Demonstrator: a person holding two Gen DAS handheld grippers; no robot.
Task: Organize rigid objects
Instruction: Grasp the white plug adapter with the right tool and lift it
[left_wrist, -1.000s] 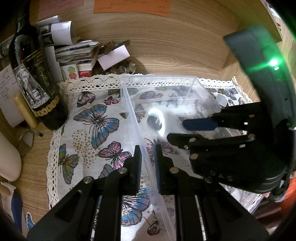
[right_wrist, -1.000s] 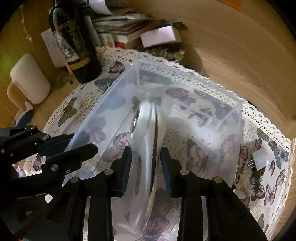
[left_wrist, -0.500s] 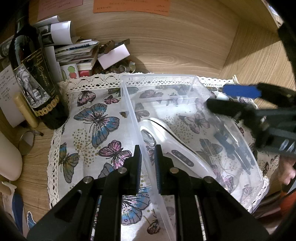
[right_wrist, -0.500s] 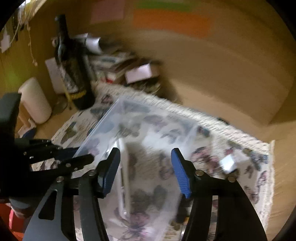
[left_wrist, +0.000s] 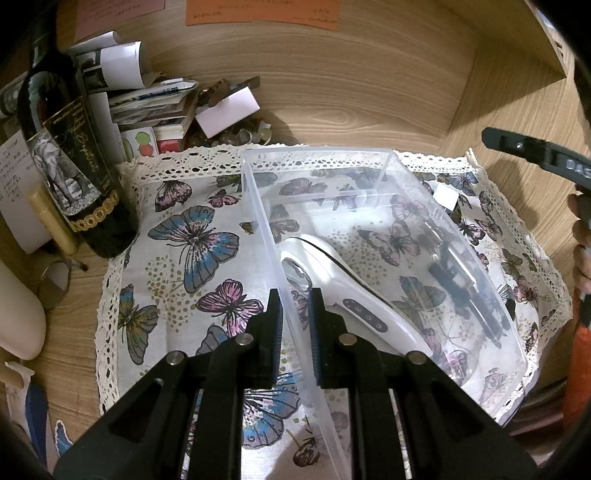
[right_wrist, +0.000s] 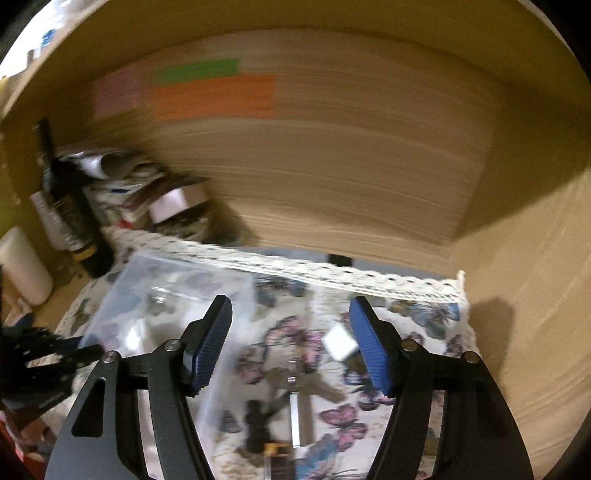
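My left gripper (left_wrist: 295, 317) is clamped on the near wall of the clear bin (left_wrist: 480, 258), steadying it on the butterfly cloth (left_wrist: 192, 243). My right gripper (right_wrist: 290, 345) has just been opening, nothing between its jaws; the white handheld device (left_wrist: 351, 291) lies inside the bin. That placement looks done, so next I'd aim for the small items (right_wrist: 291, 406) on the cloth beside the bin.
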